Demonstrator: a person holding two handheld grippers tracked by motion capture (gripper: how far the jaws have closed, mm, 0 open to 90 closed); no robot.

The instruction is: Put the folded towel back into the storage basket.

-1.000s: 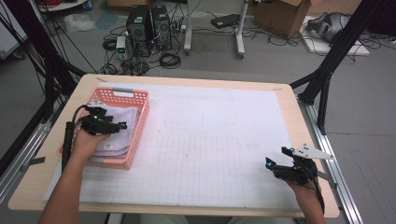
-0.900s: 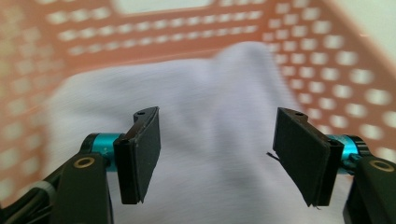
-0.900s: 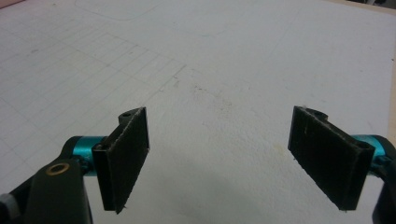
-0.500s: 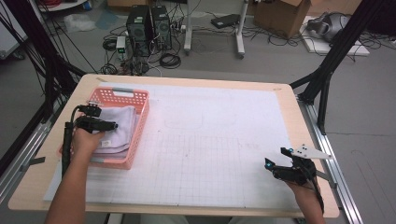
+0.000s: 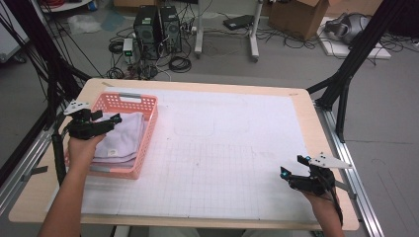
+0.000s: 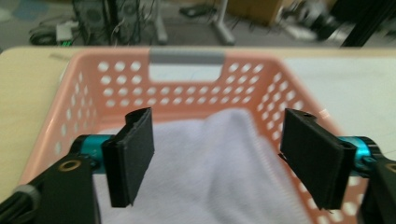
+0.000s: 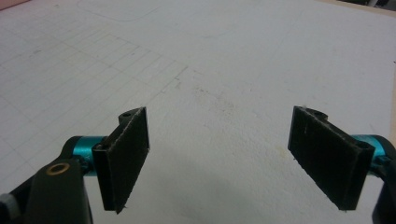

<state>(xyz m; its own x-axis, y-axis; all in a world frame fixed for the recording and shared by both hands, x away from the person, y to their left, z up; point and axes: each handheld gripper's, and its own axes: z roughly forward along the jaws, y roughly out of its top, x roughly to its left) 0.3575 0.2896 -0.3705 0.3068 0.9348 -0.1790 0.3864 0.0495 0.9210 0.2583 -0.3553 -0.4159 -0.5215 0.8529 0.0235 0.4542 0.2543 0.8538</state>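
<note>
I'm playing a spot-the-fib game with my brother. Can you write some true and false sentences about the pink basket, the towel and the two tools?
1. The towel lies inside the pink basket. True.
2. The left tool is squeezing the towel tightly. False: its jaws have just been opening and stand wide apart, with the towel below and between them but not pinched.
3. The right tool is holding a cup. False: its jaws are open with nothing between them, over the white gridded mat.
4. The basket sits at the left side of the table. True.
5. The basket is blue. False: it is pink, with round holes in its walls.
</note>
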